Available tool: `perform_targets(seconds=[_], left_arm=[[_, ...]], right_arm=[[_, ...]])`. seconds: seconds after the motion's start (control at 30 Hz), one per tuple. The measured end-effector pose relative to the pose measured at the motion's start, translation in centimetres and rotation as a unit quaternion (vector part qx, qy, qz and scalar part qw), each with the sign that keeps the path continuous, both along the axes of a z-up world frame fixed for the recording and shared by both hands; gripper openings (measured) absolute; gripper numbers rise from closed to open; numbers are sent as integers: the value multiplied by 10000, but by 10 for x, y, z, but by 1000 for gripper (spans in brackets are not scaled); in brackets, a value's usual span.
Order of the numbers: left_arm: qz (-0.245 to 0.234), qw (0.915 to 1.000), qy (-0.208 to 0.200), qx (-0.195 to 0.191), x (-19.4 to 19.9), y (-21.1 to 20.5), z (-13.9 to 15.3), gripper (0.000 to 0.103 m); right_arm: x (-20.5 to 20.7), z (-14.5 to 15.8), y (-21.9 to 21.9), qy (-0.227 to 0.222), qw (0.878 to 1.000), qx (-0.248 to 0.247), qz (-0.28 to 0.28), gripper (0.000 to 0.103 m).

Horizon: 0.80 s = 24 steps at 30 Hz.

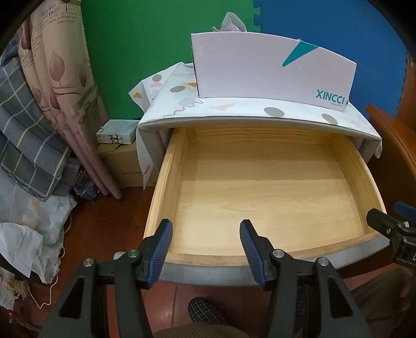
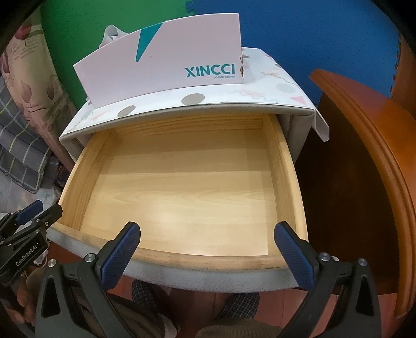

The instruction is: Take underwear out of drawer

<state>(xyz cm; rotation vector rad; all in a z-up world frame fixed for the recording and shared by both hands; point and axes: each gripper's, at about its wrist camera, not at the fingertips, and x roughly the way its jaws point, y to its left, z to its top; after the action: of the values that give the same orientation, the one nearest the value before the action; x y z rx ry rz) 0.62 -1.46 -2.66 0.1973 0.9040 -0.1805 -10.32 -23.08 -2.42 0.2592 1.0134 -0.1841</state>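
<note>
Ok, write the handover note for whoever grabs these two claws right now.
Left claw: open, holds nothing, hovers over the front edge of the drawer.
Right claw: open wide, holds nothing, also over the drawer's front edge.
Drawer: pulled out; the wooden floor shows bare in both views, no underwear visible inside.
Shoe box: stands on top of the cabinet, with pale fabric or paper poking out behind it; cannot tell what that is.
Done: the drawer is open and looks emptied.
Left: confirm where the underwear went; neither view shows it for certain.
</note>
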Motion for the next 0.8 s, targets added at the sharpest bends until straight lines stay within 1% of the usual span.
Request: perform_targets(seconds=[0.8], left_arm=[[0,10000,35,35,1,-2,-2,55]], right_arm=[[1,-4,3,107,9999,-6,40,102]])
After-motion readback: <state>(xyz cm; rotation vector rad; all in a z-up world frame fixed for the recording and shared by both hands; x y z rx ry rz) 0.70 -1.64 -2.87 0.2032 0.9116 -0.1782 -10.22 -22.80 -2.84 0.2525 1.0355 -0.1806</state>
